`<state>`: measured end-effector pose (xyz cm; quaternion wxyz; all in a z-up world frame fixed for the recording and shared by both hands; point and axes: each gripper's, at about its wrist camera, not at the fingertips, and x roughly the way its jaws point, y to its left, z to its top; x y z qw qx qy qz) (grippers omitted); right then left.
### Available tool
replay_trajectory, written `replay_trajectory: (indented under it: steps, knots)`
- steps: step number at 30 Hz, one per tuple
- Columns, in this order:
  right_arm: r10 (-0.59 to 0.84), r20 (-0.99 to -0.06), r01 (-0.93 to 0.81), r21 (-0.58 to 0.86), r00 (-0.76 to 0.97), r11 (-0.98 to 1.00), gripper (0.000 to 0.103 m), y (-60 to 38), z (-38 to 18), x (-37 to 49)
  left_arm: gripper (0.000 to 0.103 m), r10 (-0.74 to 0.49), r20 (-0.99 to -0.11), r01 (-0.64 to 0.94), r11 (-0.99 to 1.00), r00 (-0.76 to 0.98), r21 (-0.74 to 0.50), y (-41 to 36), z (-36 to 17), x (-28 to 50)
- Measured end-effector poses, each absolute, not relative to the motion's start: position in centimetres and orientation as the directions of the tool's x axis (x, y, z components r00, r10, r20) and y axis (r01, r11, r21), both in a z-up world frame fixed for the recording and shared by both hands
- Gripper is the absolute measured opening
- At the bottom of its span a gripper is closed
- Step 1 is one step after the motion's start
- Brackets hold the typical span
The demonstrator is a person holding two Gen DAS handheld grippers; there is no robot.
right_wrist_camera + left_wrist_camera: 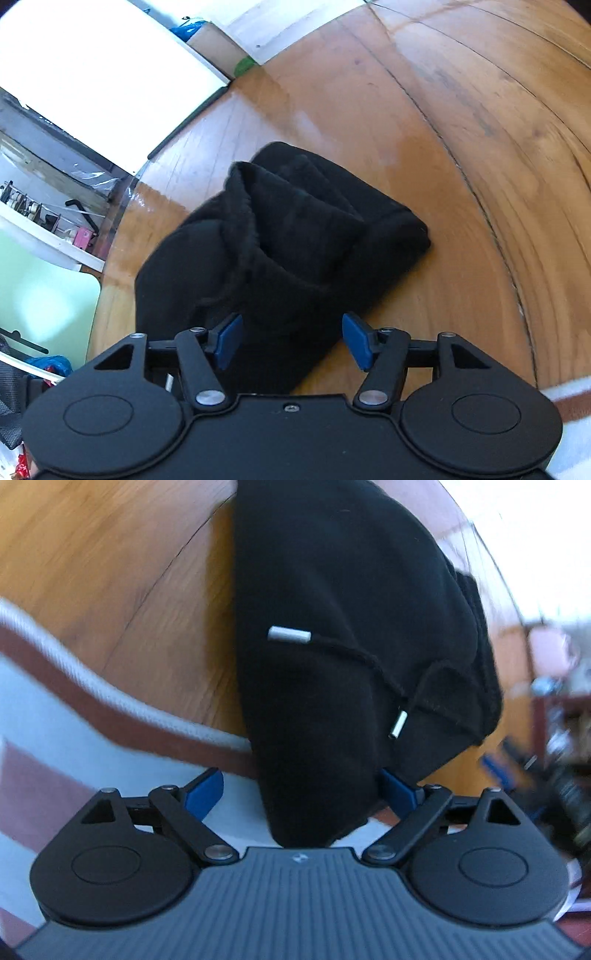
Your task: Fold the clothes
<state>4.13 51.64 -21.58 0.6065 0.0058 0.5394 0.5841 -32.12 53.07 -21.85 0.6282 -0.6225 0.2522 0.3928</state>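
Observation:
A black hooded garment [332, 627] with a drawstring and silver cord tips [289, 634] fills the left wrist view; it lies bunched between the spread blue fingers [207, 794] of my left gripper [299, 794], which is open around the fabric. In the right wrist view the same black garment [295, 240] lies folded in a heap on the wooden floor [461, 129], hood opening up. My right gripper [291, 341] is open just above its near edge, with blue pads [356, 341] apart.
A light blue rug with a brown and white border [74, 701] lies at the left of the garment. White furniture [103, 74] and a cardboard box [218, 48] stand at the far left. Shelves with clutter [561, 720] stand at the right.

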Motion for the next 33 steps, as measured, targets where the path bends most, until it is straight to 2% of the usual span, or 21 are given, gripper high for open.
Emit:
replay_trajectory:
  steps: [5,6,8,9,10,11,12,13,15,16,18,19,21,22,23,24,26,27,31,33]
  knots:
    - [0.751,-0.604,-0.721,0.642,-0.266,0.26,0.067,52.8,-21.7,3.5,0.09,0.207,-0.825,-0.845,0.019,0.527,-0.535,52.2,-21.3,-30.6]
    - [0.758,-0.6,-0.732,0.633,-0.257,0.253,0.069,53.2,-21.6,3.6,0.09,0.207,-0.826,-0.847,0.037,0.525,-0.53,52.1,-21.3,-30.2]
    - [0.753,-0.624,-0.782,0.569,-0.209,0.255,0.084,54.8,-22.0,3.0,0.088,0.205,-0.813,-0.834,0.032,0.545,-0.551,52.0,-21.4,-30.2]
    - [0.748,-0.637,-0.811,0.53,-0.188,0.247,0.084,55.6,-22.3,2.7,0.089,0.212,-0.81,-0.832,0.034,0.547,-0.554,52.0,-21.5,-30.3]
    - [0.743,-0.649,-0.839,0.489,-0.166,0.239,0.079,56.4,-22.5,2.3,0.088,0.22,-0.807,-0.832,0.036,0.548,-0.554,51.9,-21.6,-30.5]
    - [0.738,-0.66,-0.864,0.447,-0.144,0.231,0.062,57.2,-22.7,2.0,0.088,0.235,-0.805,-0.833,0.048,0.545,-0.551,52.0,-21.4,-30.4]
    - [0.75,-0.651,-0.887,0.408,-0.117,0.217,0.055,57.1,-22.2,1.6,0.086,0.254,-0.801,-0.835,0.064,0.543,-0.546,51.8,-20.9,-30.3]
    - [0.764,-0.639,-0.907,0.369,-0.089,0.203,0.037,57.0,-21.6,1.3,0.085,0.273,-0.796,-0.837,0.08,0.541,-0.541,51.6,-20.3,-30.1]
    - [0.827,-0.561,-0.957,0.254,-0.03,0.138,0.034,55.4,-19.2,0.0,0.085,0.31,-0.794,-0.851,0.134,0.523,-0.508,51.0,-19.2,-29.5]
    - [0.855,-0.518,-0.977,0.175,0.012,0.119,0.034,54.6,-17.7,-1.0,0.085,0.328,-0.793,-0.857,0.161,0.514,-0.489,50.6,-18.6,-29.2]
    - [0.874,-0.482,-0.98,0.135,0.063,0.145,0.035,54.0,-16.5,-1.2,0.086,0.325,-0.801,-0.864,0.198,0.503,-0.463,50.2,-18.3,-28.3]
    - [0.86,-0.502,-0.977,0.122,0.091,0.175,0.035,54.3,-16.8,-0.7,0.089,0.302,-0.807,-0.862,0.19,0.507,-0.47,50.1,-18.7,-28.1]
    - [0.792,-0.603,-0.973,0.105,0.1,0.203,0.039,55.9,-18.7,0.8,0.09,0.221,-0.834,-0.863,0.149,0.505,-0.483,50.5,-20.6,-27.8]
    - [0.763,-0.64,-0.971,0.114,0.091,0.211,0.042,56.2,-19.7,1.3,0.097,0.19,-0.841,-0.862,0.156,0.506,-0.483,50.4,-21.2,-27.8]
    - [0.734,-0.674,-0.968,0.123,0.081,0.219,0.045,56.5,-20.7,1.8,0.096,0.187,-0.859,-0.876,0.182,0.477,-0.447,50.2,-21.2,-27.3]
    - [0.748,-0.659,-0.964,0.137,0.082,0.226,0.046,55.9,-20.8,2.0,0.093,0.189,-0.876,-0.89,0.211,0.443,-0.405,49.9,-21.0,-26.8]
    - [0.753,-0.648,-0.961,0.119,0.116,0.25,0.059,55.3,-20.5,1.7,0.093,0.196,-0.902,-0.907,0.263,0.384,-0.329,49.2,-20.8,-26.0]
    - [0.75,-0.649,-0.954,0.123,0.131,0.273,0.062,55.1,-20.4,1.7,0.091,0.2,-0.911,-0.911,0.287,0.36,-0.297,48.7,-20.6,-25.7]
    - [0.739,-0.649,-0.934,0.118,0.184,0.336,0.064,53.8,-20.1,1.4,0.088,0.329,-0.855,-0.889,0.365,0.4,-0.276,47.5,-17.3,-26.8]
    - [0.743,-0.629,-0.933,0.074,0.23,0.352,0.065,53.1,-19.0,0.8,0.088,0.404,-0.784,-0.87,0.357,0.472,-0.339,47.2,-15.6,-28.3]
